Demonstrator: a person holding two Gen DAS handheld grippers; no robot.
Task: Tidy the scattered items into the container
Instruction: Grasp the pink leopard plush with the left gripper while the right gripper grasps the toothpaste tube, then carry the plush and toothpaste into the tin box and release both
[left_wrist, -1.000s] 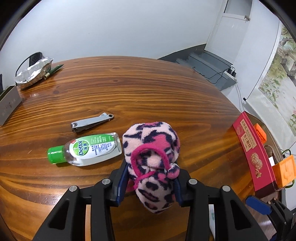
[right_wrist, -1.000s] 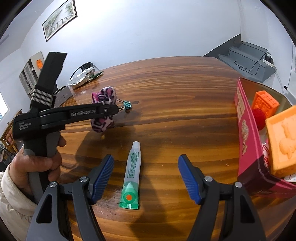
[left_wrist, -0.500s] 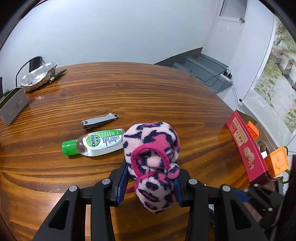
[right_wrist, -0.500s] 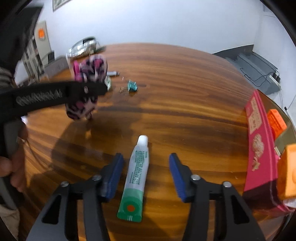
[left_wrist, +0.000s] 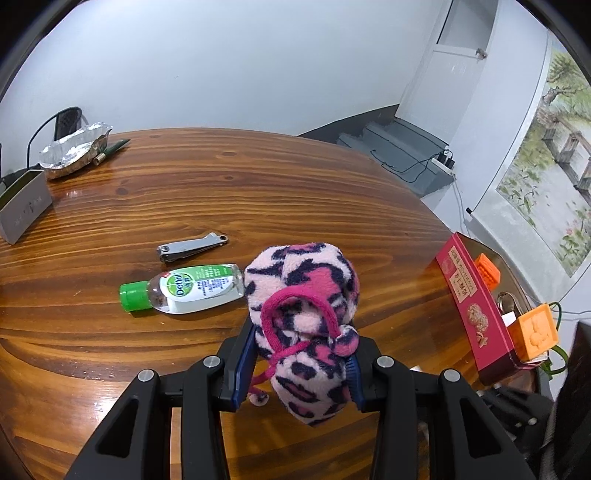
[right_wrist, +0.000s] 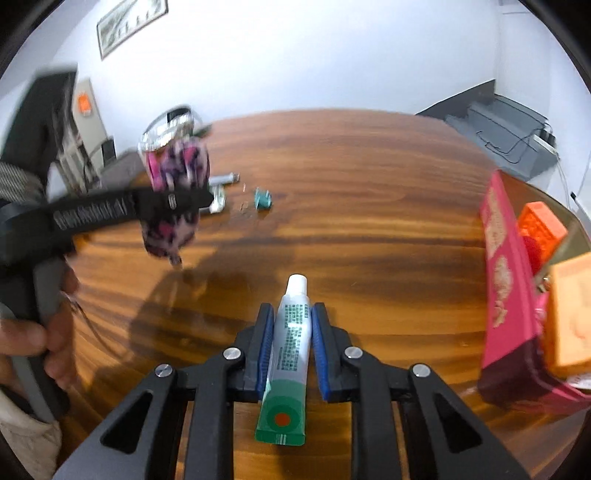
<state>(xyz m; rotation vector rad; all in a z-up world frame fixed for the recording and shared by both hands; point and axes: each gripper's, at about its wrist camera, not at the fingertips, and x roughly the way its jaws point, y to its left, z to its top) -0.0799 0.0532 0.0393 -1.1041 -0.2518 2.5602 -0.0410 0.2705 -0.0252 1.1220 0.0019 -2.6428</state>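
My left gripper (left_wrist: 299, 354) is shut on a pink leopard-print fleece pouch (left_wrist: 303, 295) and holds it above the wooden table (left_wrist: 258, 192). In the right wrist view the pouch (right_wrist: 173, 206) hangs at the left, blurred. My right gripper (right_wrist: 291, 332) is shut on a white and green tube (right_wrist: 291, 347) that lies on the table. The red container box (right_wrist: 506, 280) with orange blocks stands at the right; it also shows in the left wrist view (left_wrist: 472, 295). A sanitizer bottle (left_wrist: 184, 288) and a nail clipper (left_wrist: 192, 247) lie ahead of the left gripper.
A teal binder clip (right_wrist: 263, 198) lies mid-table. A foil packet (left_wrist: 74, 151) and a grey box (left_wrist: 22, 206) sit at the far left edge. The table's rim curves close behind the red box.
My right gripper has closed its jaws onto the tube. My left gripper has risen with the pouch and moved back from the bottle.
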